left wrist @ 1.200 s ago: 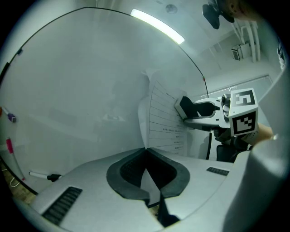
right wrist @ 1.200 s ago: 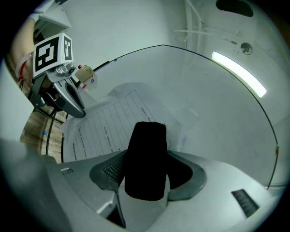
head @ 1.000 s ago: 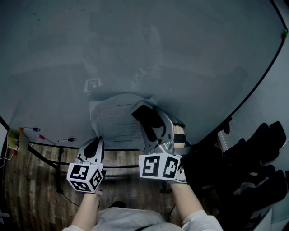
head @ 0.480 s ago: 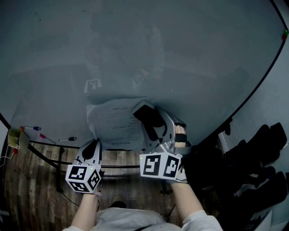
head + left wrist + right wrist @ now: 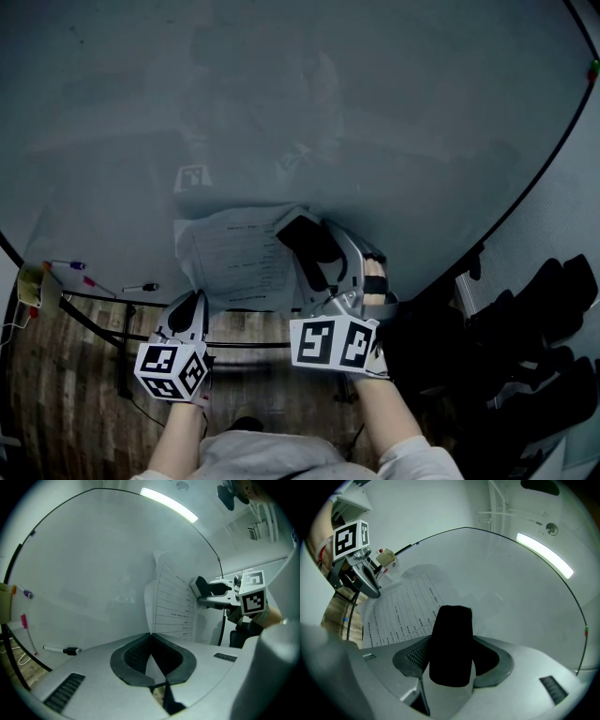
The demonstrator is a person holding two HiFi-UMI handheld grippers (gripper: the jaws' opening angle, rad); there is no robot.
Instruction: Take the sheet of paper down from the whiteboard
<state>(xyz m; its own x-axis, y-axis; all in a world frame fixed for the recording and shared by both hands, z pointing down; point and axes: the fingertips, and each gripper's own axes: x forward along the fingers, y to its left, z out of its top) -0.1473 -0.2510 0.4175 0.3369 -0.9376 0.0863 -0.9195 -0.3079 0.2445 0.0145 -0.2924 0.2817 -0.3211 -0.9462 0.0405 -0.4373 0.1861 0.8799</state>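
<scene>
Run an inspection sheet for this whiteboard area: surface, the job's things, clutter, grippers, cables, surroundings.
Surface: whiteboard, upright, mostly bare, with glossy reflections.
Job's things: sheet of paper, printed, low on the board and bowed away from it.
Clutter: markers on the ledge at the board's lower left, and a yellowish item beside them.
Grippers: left gripper is shut on the paper's bottom edge. Right gripper is shut on a black block by the paper's right side.
Cables: what looks like a thin white cable at far left.
Surroundings: wood floor below, dark furniture to the right, likely chairs.
</scene>
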